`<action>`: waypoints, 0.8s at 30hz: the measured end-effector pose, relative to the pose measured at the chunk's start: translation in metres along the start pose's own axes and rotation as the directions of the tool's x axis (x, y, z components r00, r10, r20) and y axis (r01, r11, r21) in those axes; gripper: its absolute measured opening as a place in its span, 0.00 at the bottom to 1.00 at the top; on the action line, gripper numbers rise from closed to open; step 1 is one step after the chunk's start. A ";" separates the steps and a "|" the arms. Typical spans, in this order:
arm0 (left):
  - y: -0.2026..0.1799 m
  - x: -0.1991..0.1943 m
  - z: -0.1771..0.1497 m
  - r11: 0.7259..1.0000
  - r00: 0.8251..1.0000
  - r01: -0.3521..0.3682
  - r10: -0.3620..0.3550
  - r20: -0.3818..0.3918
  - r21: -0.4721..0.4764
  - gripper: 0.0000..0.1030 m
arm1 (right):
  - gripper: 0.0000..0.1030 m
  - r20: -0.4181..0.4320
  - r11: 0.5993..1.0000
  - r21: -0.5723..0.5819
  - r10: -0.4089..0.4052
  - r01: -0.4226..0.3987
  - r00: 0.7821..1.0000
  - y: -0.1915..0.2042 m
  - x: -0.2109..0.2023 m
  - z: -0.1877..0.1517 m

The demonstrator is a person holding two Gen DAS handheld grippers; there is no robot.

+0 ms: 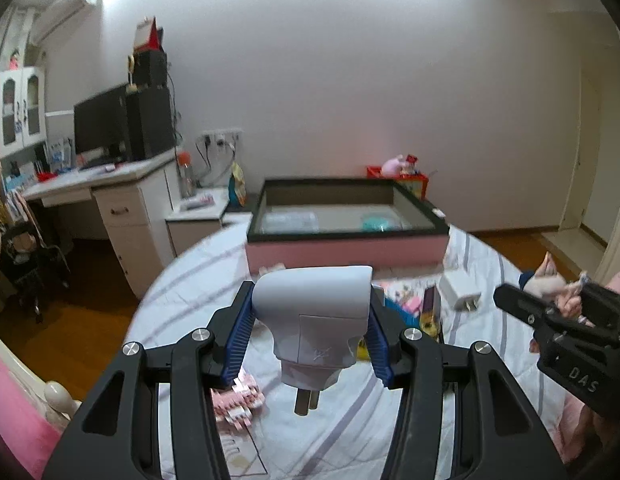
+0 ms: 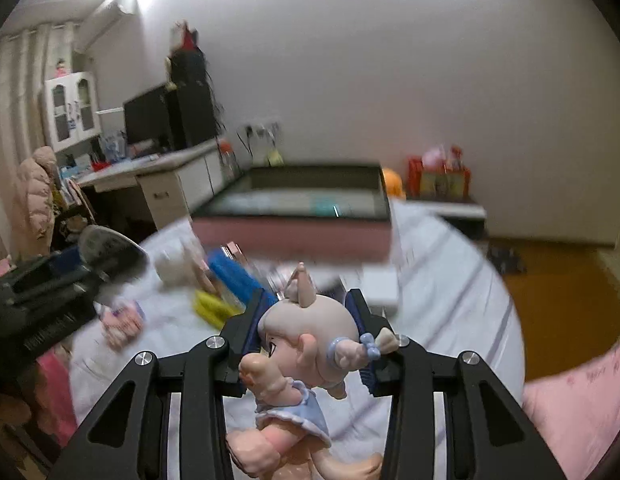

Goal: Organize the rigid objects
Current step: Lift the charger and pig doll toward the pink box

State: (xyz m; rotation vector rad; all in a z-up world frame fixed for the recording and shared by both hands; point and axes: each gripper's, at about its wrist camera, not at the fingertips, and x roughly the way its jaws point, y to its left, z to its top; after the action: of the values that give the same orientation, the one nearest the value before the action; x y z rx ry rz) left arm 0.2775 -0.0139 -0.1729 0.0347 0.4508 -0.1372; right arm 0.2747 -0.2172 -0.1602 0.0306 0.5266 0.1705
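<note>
We've got the bed (image 1: pixel 214 276) with the pink storage box (image 1: pixel 346 250) sat at its far end. Only the left view shows our left gripper (image 1: pixel 310 334) clamped on the white plug adapter (image 1: pixel 316 320); the right view, pretty blurry, has our right gripper (image 2: pixel 306 340) squeezing the pig figurine (image 2: pixel 298 356), feet cut off

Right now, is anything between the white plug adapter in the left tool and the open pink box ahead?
Nothing visible blocks it. The white plastic plug adapter is held above the striped bedsheet, and the pink black-rimmed box stands open ahead.
</note>
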 end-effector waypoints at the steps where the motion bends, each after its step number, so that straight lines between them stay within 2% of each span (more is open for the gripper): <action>1: 0.000 -0.004 0.003 1.000 1.000 -0.004 0.004 0.015 -0.001 0.50 | 0.40 0.026 1.000 -0.014 0.000 0.001 1.000 0.006 -0.005 0.006; 6: -0.004 -0.023 0.018 0.999 0.995 -0.034 0.032 0.089 0.014 0.50 | 0.40 0.095 0.999 -0.038 0.003 0.000 0.995 0.021 -0.018 0.021; 15: -0.006 -0.032 0.034 0.999 0.991 -0.034 0.030 0.134 0.022 0.50 | 0.40 0.155 0.998 -0.058 0.002 0.007 0.988 0.028 -0.029 0.036; 24: -0.010 -0.006 0.074 0.999 0.987 0.043 -0.047 0.153 0.028 0.50 | 0.40 0.185 0.997 -0.067 -0.013 0.026 0.983 0.019 -0.015 0.063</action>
State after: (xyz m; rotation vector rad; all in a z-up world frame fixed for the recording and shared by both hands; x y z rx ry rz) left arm 0.3024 -0.0273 -0.1036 0.0380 0.2961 -0.1889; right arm 0.2903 -0.2001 -0.0967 -0.0266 0.3356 0.1649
